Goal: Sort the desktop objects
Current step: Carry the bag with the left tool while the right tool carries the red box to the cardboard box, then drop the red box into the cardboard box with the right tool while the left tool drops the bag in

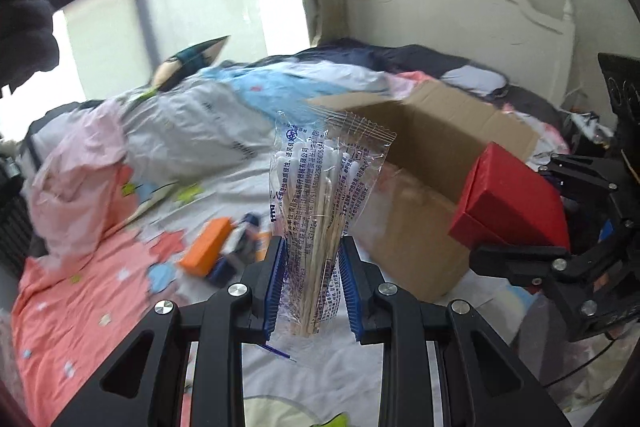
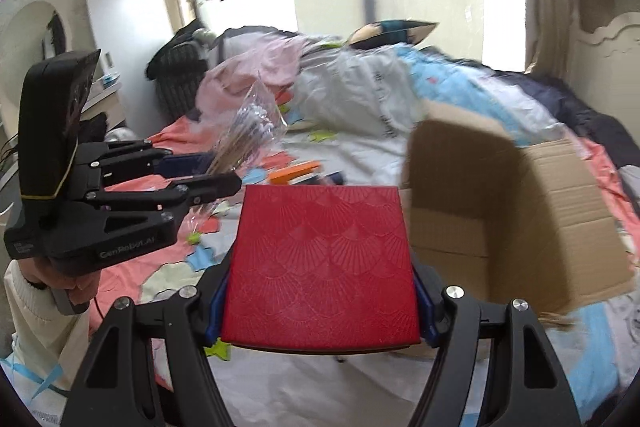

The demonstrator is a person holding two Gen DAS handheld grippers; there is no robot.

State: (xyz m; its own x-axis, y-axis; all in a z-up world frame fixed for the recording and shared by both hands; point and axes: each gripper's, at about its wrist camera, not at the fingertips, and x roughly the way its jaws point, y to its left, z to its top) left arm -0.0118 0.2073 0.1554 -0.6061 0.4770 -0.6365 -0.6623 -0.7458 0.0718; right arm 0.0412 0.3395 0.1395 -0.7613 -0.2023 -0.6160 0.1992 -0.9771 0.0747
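Left gripper [image 1: 312,283]: fingers clamped low on the cotton swab packet [image 1: 320,195], held upright above the bed [image 1: 100,267].
Packet: light, crinkly, slippery film; gripping the stick bundle is firmest.
Right gripper [image 2: 320,311]: fingers clamped on the red box [image 2: 320,267] sides.
Box: stiff, probably light.
Cardboard box [image 2: 520,207]: open, just beside.

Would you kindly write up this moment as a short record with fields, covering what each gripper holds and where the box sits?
left gripper: shut on packet of cotton swabs, held upright
right gripper: shut on red box
cardboard box: open, on the bed, to the right of both grippers
bed: patterned sheet, heaped clothes
orange box: lying on the bed, blurred
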